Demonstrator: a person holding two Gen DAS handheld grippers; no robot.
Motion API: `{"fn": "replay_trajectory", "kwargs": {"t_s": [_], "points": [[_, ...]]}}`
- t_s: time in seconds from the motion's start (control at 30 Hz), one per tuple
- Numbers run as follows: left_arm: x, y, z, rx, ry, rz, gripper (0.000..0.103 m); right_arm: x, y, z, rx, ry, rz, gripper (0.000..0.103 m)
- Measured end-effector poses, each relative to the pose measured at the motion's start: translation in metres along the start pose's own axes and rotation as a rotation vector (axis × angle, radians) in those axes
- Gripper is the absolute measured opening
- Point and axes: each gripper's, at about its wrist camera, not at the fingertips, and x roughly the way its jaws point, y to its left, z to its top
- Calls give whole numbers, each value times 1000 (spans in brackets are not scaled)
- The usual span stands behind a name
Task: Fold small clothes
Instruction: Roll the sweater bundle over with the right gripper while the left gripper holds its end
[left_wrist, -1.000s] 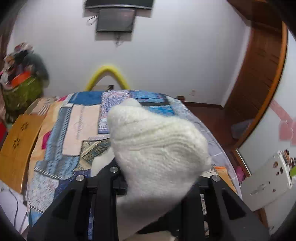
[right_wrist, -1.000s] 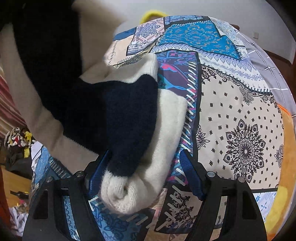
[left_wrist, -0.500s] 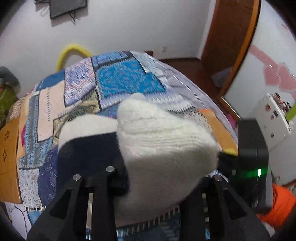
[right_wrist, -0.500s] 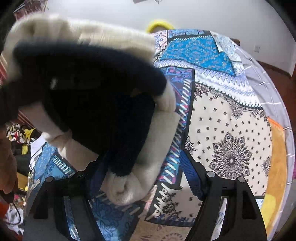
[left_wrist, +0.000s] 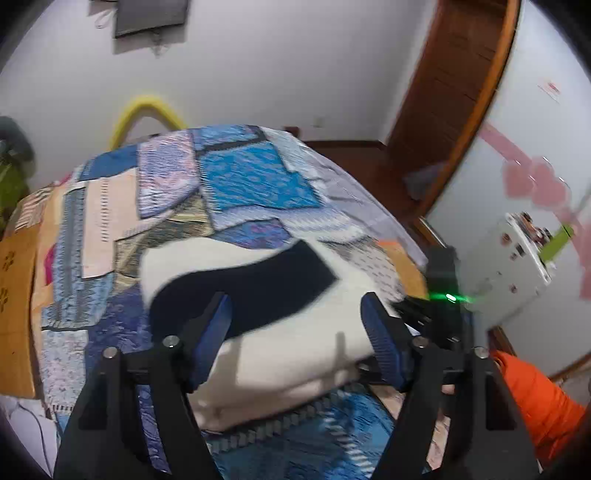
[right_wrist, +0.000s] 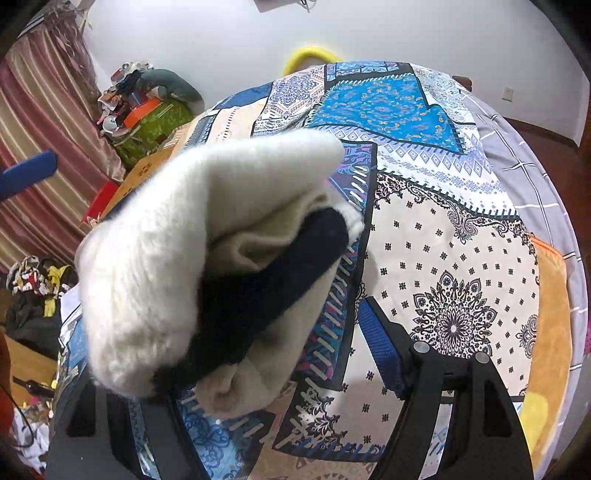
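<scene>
A bedroom in a home is shown. A bed is covered by a patchwork quilt (right_wrist: 436, 221) in blue, cream and black prints, and it is backed by a plain white wall (left_wrist: 277, 62) beside which a wooden door frame (left_wrist: 461, 96) and a dark wood floor (left_wrist: 354, 158) are seen. Striped red curtains (right_wrist: 40, 155) are hung at one side, household clutter is piled on a green-covered stand (right_wrist: 155, 122) in the corner, loose clothes (right_wrist: 33, 288) are heaped by the bed, and pink heart stickers (left_wrist: 535, 184) are stuck on a pale surface.
</scene>
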Motion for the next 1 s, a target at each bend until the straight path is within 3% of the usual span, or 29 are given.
{"fn": "replay_trajectory", "kwargs": {"t_s": [0.17, 0.27, 0.33, 0.5, 0.73, 1.0], "points": [[36, 34, -11, -25, 77, 92, 75, 4, -4, 2, 6, -3, 7, 73], [66, 55, -27, -74, 177, 96, 75, 3, -5, 2, 1, -20, -1, 73], [78, 59, -38, -64, 196, 114, 75, 2, -8, 4, -1, -33, -12, 73], [81, 44, -54, 49, 172, 170, 79, 1, -22, 13, 19, -71, -73, 73], [84, 51, -57, 7, 165, 147, 81, -21, -35, 23, 64, -125, -158, 73], [76, 37, -69, 75, 146, 170, 84, -67, -20, 42, 53, -193, -119, 73]]}}
